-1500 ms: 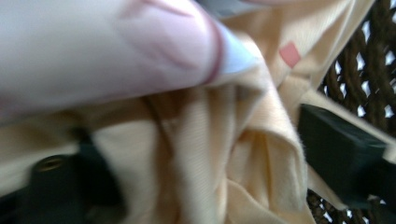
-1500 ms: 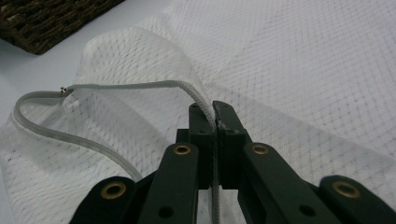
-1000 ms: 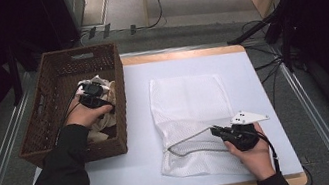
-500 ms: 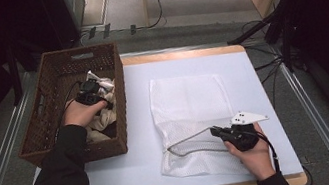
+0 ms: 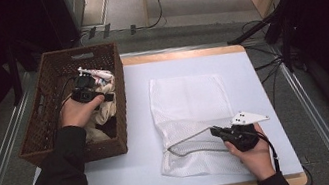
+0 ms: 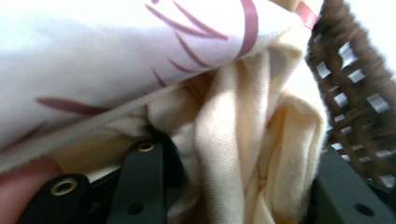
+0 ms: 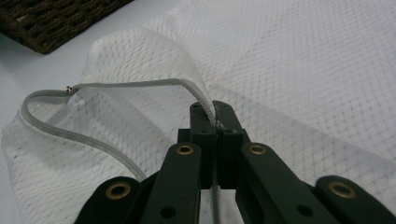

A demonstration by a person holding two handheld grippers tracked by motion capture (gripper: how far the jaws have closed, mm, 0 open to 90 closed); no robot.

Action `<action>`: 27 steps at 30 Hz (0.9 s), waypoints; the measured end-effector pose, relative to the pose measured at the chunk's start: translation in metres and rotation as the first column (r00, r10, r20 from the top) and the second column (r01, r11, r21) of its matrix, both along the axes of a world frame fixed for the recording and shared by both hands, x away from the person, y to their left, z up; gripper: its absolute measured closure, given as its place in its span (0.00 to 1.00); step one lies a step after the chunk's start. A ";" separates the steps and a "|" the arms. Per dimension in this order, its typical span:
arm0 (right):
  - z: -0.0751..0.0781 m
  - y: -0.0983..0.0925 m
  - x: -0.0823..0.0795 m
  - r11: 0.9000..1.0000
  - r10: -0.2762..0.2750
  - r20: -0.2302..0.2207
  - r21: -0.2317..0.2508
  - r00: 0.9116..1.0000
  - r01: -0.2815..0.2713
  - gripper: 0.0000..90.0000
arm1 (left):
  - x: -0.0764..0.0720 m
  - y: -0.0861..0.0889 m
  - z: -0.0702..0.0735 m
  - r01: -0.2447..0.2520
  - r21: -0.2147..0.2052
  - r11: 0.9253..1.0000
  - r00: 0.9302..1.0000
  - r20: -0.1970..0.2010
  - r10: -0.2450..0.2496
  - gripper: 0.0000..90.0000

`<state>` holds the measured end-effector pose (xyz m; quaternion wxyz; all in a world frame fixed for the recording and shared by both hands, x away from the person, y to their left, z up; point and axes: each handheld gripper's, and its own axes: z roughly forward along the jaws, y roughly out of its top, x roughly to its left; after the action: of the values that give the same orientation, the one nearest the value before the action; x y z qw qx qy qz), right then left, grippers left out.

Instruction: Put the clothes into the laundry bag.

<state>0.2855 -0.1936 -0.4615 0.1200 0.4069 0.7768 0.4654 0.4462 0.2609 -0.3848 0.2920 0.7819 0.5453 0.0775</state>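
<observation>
My left tongs (image 5: pixel 95 86) are clamped on the cream garment (image 6: pixel 243 154) in the basket (image 5: pixel 38 139) at the counter's left; my right tongs (image 7: pixel 217 126) pinch the mesh bag's (image 5: pixel 189 103) zipper edge (image 7: pixel 126 85), holding it open. Next I'd lift the garment clear and carry it right into the opening.

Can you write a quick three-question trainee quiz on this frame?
1. True or false: the right gripper is clamped on the zipper edge of the mesh bag.
2. Where is the left gripper? A) in the basket B) on the mesh bag C) off the table
3. What is between the left gripper's jaws?

Key:
1. True; the bag's mouth is held open.
2. A.
3. Cream cloth, bunched, with a white patterned cloth above it.
</observation>
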 end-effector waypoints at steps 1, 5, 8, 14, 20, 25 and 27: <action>0.000 0.000 0.000 1.000 0.001 0.000 0.000 1.000 -0.001 0.99 | -0.001 0.000 0.000 0.001 -0.005 1.000 1.000 0.006 -0.001 0.67; 0.000 0.000 0.000 1.000 0.001 0.000 0.000 1.000 -0.001 0.99 | -0.004 -0.001 0.003 0.009 -0.039 0.999 1.000 0.028 -0.008 0.67; 0.000 0.000 0.000 1.000 0.001 0.000 0.000 1.000 -0.001 0.99 | -0.006 -0.001 0.007 0.005 -0.052 0.999 0.998 0.055 -0.002 0.67; 0.000 0.001 0.000 1.000 0.001 0.001 -0.001 1.000 -0.001 0.99 | -0.013 0.005 0.019 0.000 -0.115 0.993 0.988 0.155 0.018 0.67; 0.001 0.000 -0.001 1.000 -0.002 0.001 0.001 1.000 0.002 0.99 | -0.021 0.004 0.031 0.009 -0.134 0.991 0.976 0.218 0.021 0.67; 0.000 0.000 -0.001 1.000 -0.004 0.000 0.001 1.000 0.004 0.99 | -0.029 -0.002 0.041 0.035 -0.127 0.991 0.966 0.258 -0.001 0.67; 0.000 -0.001 0.000 1.000 -0.006 0.002 0.000 1.000 0.006 0.99 | -0.031 -0.005 0.045 0.035 -0.129 0.991 0.966 0.259 0.000 0.67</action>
<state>0.2855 -0.1941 -0.4614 0.1222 0.4088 0.7754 0.4656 0.4155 0.2563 -0.3402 0.4126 0.7489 0.4994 0.1397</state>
